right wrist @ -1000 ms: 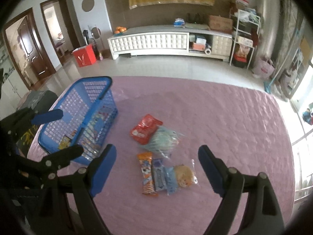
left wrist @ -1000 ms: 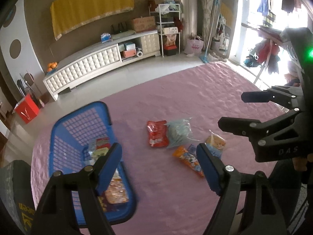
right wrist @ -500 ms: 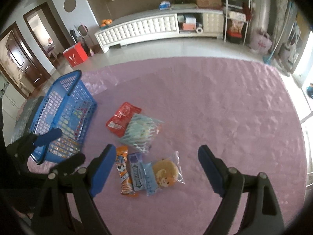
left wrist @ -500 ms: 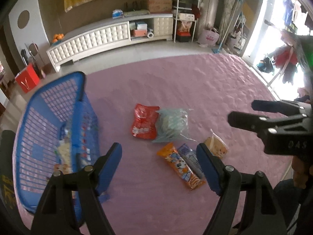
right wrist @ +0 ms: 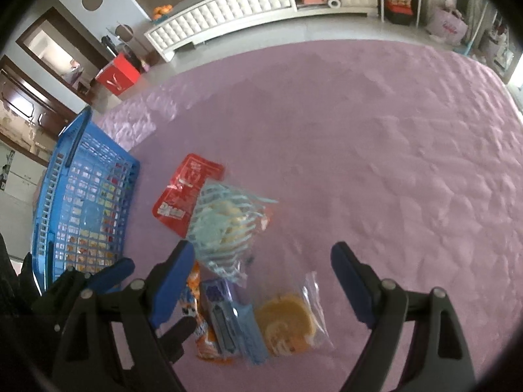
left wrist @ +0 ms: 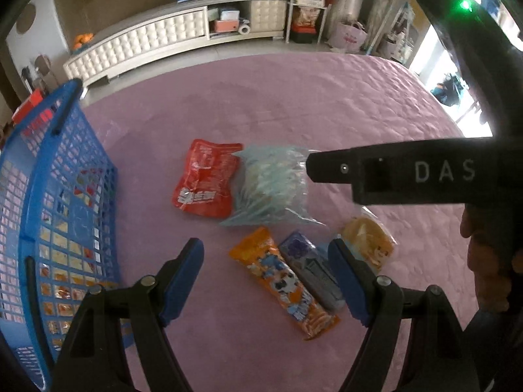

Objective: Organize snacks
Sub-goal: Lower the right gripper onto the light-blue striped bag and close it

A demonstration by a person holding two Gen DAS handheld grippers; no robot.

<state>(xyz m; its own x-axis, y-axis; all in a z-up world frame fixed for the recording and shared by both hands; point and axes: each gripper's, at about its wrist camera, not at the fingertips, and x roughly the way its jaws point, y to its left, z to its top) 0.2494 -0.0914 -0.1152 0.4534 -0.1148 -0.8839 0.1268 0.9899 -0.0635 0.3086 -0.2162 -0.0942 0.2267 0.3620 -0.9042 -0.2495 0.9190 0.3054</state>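
Observation:
Several snacks lie on a purple quilted cover (left wrist: 294, 104): a red pouch (left wrist: 204, 178), a clear bag with pale blue stripes (left wrist: 271, 186), an orange packet (left wrist: 284, 281), a purple-blue bar (left wrist: 310, 269) and a round cake in clear wrap (left wrist: 367, 240). My left gripper (left wrist: 264, 277) is open and empty, low over the orange packet. My right gripper (right wrist: 261, 284) is open and empty above the cake (right wrist: 286, 323) and the bar (right wrist: 228, 313). A blue basket (left wrist: 42, 215) with snacks inside stands at the left.
The right gripper's black body (left wrist: 408, 176) crosses the left wrist view over the striped bag. The left gripper's fingers (right wrist: 108, 274) show beside the basket (right wrist: 85, 209) in the right wrist view. A white cabinet (right wrist: 228, 9) and a red box (right wrist: 119, 73) stand beyond the cover.
Both grippers have dropped lower and closer to the loose snacks. The left gripper swung right, away from the basket. Both stayed open and empty.

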